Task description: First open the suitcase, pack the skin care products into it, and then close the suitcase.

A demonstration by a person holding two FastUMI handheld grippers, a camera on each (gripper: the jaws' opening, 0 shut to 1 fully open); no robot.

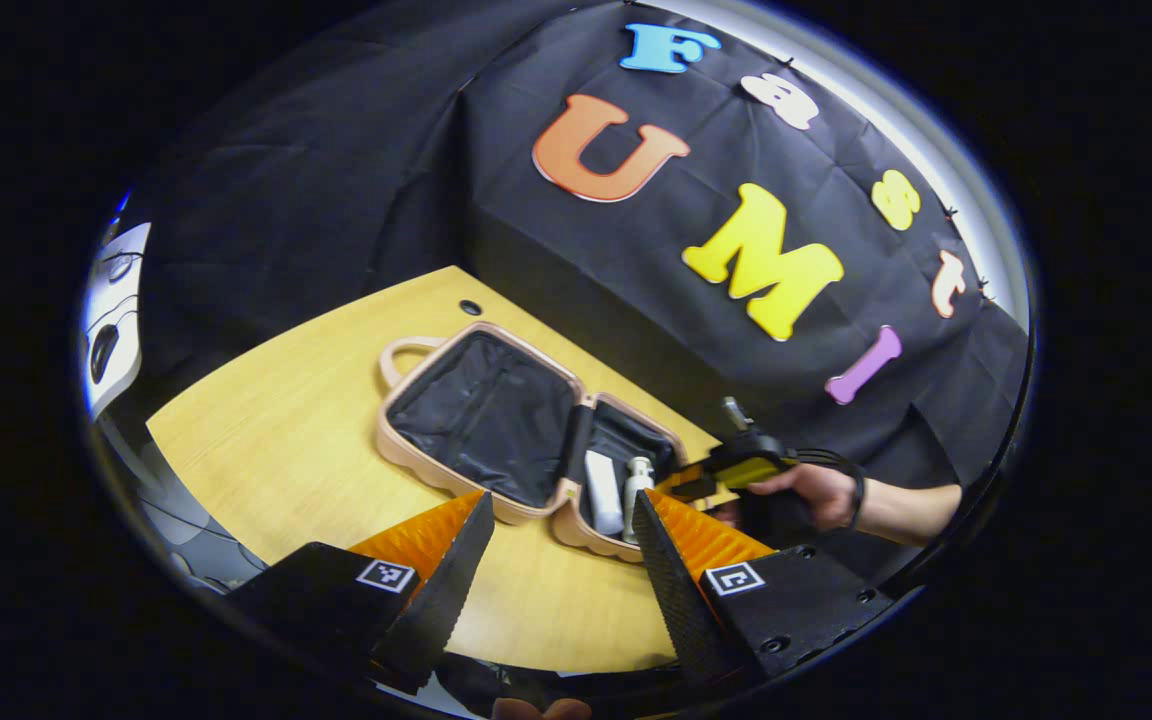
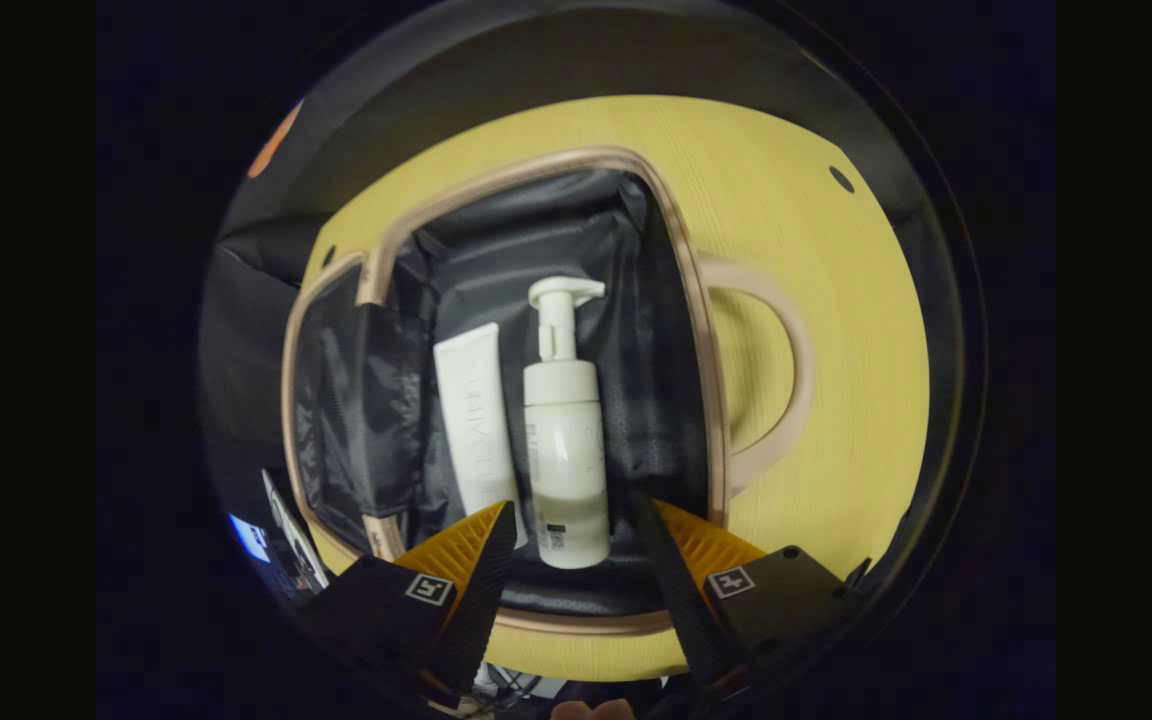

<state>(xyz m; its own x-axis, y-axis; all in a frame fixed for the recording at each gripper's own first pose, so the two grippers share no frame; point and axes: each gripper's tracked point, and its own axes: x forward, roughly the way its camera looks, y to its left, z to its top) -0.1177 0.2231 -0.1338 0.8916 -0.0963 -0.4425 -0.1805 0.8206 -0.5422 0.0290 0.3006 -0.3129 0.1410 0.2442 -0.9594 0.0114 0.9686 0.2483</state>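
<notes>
A: Left gripper view: the suitcase [image 1: 526,440] lies open on the counter [image 1: 266,440]; left tongs [image 1: 558,535] spread wide, empty.

B: Right gripper view: right tongs [image 2: 568,545] agape, empty, over the pump bottle [image 2: 564,450] and tube [image 2: 476,420] inside. The stiff shell looks light; lift the lid's rim.

open suitcase [image 1: 496,430], tube [image 1: 602,492], pump bottle [image 1: 637,492]

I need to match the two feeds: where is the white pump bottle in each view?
Left gripper view: the pump bottle sits right of centre, low, inside the suitcase half nearer the other tool, beside the white tube.
Right gripper view: the pump bottle lies at centre, pump head pointing up in the image, just ahead of the open tool.
Shared landmark: the white tube alongside it.
</notes>
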